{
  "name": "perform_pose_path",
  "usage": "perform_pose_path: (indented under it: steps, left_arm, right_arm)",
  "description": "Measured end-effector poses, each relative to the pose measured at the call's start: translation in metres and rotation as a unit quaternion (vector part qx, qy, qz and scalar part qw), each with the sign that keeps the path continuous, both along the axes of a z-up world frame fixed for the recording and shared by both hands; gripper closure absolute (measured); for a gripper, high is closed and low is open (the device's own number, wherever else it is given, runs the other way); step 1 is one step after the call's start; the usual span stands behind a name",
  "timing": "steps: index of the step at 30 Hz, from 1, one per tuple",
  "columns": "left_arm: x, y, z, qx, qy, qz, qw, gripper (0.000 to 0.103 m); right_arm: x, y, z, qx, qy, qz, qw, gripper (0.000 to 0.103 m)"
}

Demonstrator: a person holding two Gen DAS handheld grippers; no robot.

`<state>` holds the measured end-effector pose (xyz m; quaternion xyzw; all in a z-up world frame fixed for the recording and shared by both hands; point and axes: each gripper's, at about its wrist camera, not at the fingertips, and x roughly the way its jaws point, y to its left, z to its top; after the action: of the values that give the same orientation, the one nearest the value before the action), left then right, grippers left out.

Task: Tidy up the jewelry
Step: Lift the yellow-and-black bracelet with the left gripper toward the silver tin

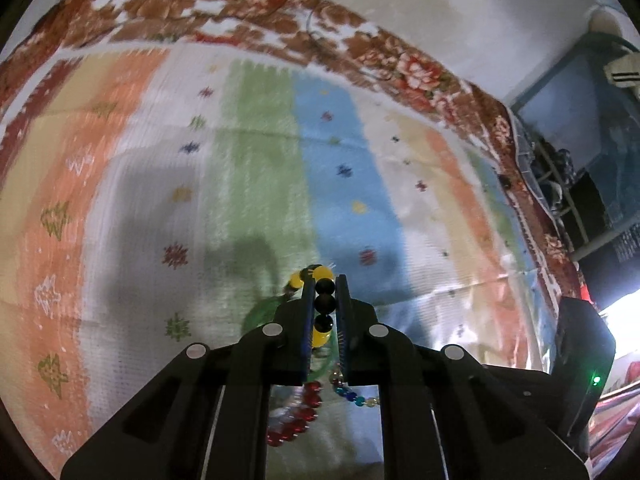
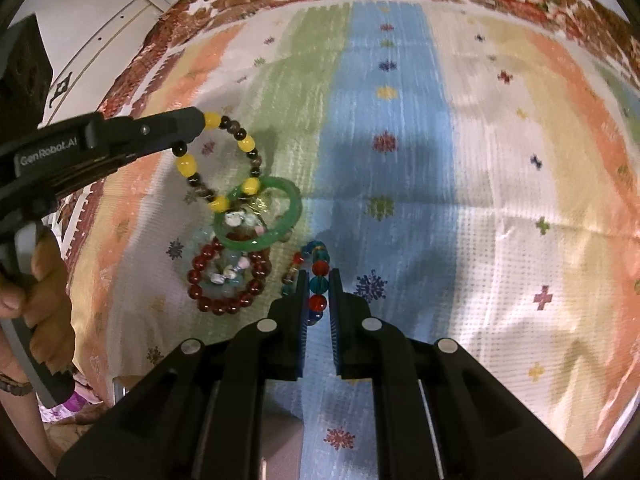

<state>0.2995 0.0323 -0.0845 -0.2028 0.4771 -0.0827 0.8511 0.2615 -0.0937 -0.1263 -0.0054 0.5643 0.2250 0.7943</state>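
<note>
Both pairs of fingers are pinching beads: your left gripper (image 2: 192, 128) is lifting the yellow-and-black bracelet (image 2: 224, 160) at upper left, its loop dangling onto the green bangle (image 2: 256, 216); your right gripper (image 2: 319, 296) is clamping the red-and-teal strand (image 2: 318, 276) at centre.
</note>
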Motion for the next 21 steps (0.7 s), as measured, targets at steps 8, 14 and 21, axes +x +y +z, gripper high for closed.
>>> perform_pose_path:
  steps: [8, 14, 21]
  left_arm:
    - [-0.021, -0.015, 0.026, 0.016, -0.024, -0.014, 0.9995, 0.094]
    - [-0.040, -0.021, 0.033, 0.030, -0.029, -0.025, 0.9988, 0.094]
    - [-0.063, -0.016, 0.038, 0.039, -0.031, -0.022, 0.9985, 0.094]
  right_arm:
    - [-0.013, 0.002, 0.027, -0.009, -0.037, 0.007, 0.999, 0.092]
    - [-0.024, 0.000, 0.038, -0.010, -0.051, 0.011, 0.999, 0.092]
    - [-0.035, 0.002, 0.055, -0.003, -0.067, 0.015, 0.998, 0.092]
